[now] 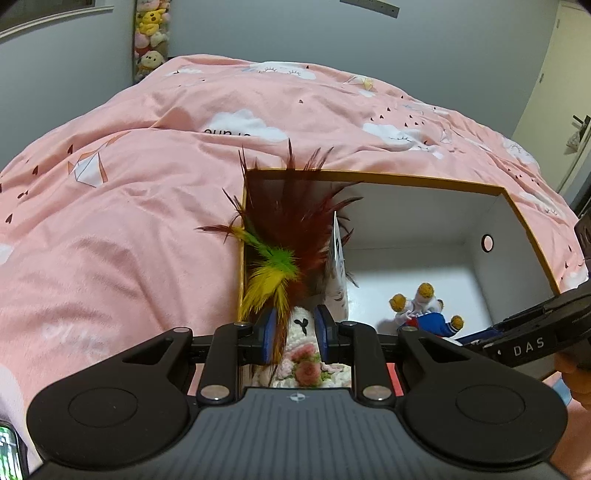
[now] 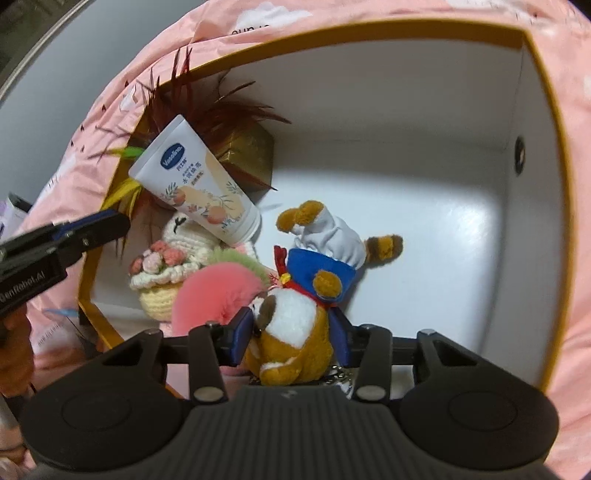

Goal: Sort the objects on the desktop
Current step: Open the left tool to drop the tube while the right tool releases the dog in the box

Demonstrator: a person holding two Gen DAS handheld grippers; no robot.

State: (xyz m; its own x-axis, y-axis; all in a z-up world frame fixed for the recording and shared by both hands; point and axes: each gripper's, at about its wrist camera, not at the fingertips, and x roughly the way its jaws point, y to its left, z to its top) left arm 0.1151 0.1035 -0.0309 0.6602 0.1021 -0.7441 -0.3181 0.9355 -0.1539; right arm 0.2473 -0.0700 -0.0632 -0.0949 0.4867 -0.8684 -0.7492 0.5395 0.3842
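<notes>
A white box with a gold rim lies open on a pink bedcover. Inside at its left lean a feather toy, a white lotion tube, a crochet doll with flowers and a pink fluffy ball. My left gripper hovers over the box's left wall, open, with loose feather strands in the gap. My right gripper is shut on a brown plush toy in blue and white, which lies head-down on the box floor.
A small gold box stands in the far left corner behind the tube. The right half of the box floor is bare. The pink bedcover surrounds the box. Plush toys hang on the far wall. A phone lies at the lower left.
</notes>
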